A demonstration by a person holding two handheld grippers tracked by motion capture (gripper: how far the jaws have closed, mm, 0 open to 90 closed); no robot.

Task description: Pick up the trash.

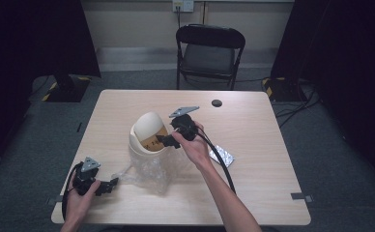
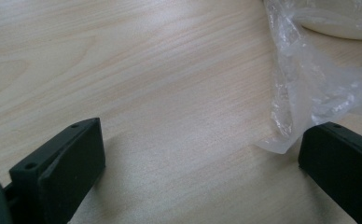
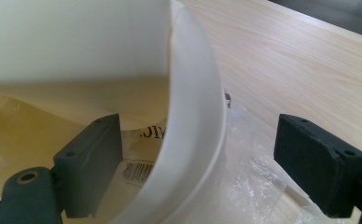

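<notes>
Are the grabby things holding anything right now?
No. The right gripper is open, its fingers straddling the white bin's rim without squeezing. The left gripper is open over bare table.

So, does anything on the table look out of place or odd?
Mainly the cream bin: its swing lid is tipped open, and its clear plastic liner spills crumpled onto the table. The right hand-held gripper straddles the bin's rim, jaws open.
</notes>
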